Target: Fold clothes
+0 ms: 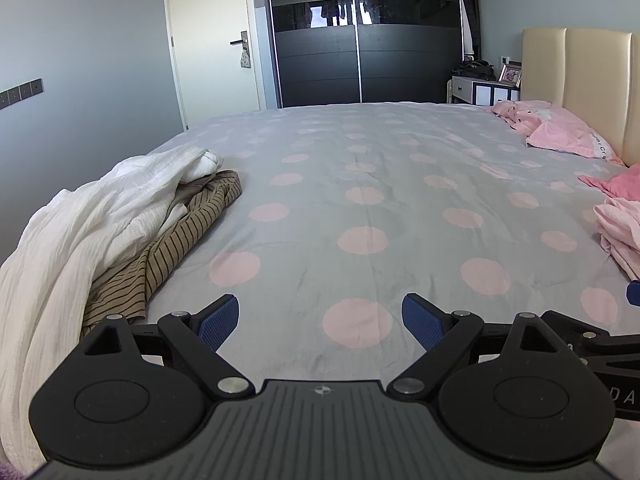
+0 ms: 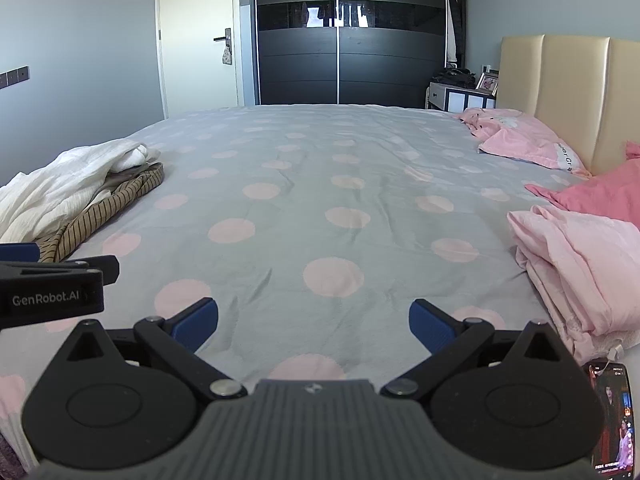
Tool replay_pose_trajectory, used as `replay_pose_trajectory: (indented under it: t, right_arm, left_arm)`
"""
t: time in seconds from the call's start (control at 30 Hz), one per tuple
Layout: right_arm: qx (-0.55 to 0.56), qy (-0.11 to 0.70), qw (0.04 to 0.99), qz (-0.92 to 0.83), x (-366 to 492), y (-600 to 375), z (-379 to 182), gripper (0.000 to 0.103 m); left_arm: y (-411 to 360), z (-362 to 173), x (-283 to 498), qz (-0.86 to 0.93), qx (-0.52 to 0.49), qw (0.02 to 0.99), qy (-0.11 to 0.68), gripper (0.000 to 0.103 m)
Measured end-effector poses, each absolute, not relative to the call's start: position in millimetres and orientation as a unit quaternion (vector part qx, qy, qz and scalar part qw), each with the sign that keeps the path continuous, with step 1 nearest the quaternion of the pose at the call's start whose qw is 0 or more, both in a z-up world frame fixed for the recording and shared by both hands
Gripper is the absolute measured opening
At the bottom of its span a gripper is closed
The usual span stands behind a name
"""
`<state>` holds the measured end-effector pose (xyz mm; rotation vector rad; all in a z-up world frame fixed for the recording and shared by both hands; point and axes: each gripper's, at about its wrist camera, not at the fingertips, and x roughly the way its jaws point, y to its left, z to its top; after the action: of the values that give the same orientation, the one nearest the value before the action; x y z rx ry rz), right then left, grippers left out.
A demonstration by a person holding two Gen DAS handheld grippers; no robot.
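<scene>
Both the left gripper (image 1: 320, 322) and right gripper (image 2: 314, 326) are hovering spread apart, empty, over the bed (image 1: 360, 184). Unfolded clothes (image 1: 120, 216) are lying forward-left; only the right view is showing a phone (image 2: 612, 416) beside folded pink clothes (image 2: 580, 264).

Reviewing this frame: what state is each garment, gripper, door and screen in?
left gripper: open, empty
right gripper: open, empty
white garment: crumpled
striped garment: crumpled, partly under the white one
pink clothes: folded
wardrobe doors: closed
phone: screen lit
</scene>
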<state>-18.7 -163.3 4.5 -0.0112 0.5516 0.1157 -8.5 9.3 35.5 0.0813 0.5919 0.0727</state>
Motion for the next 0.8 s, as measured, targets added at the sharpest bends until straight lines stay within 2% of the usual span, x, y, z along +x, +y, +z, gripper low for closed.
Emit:
replay_pose_trajectory:
  t: [0.53,0.67,0.77,0.8]
  right_arm:
    - [-0.017,0.290,0.953,0.087,-22,-172,12,0.102]
    - [-0.015,0.300,0.949,0.092,-18,-178,20,0.102]
    - [-0.004,0.317,0.943,0.097,-13,-183,27,0.101]
    - [-0.004,0.324,0.940,0.103,-12,-183,29,0.097]
  left_arm:
    - [44,42,-5,0.061,0.039,0.948,0.309,0.090]
    - [72,51,7,0.060,0.022,0.939,0.339,0.079]
    - [97,62,17,0.056,0.012,0.934,0.353,0.079]
    - [108,66,22,0.057,0.007,0.932,0.358,0.079]
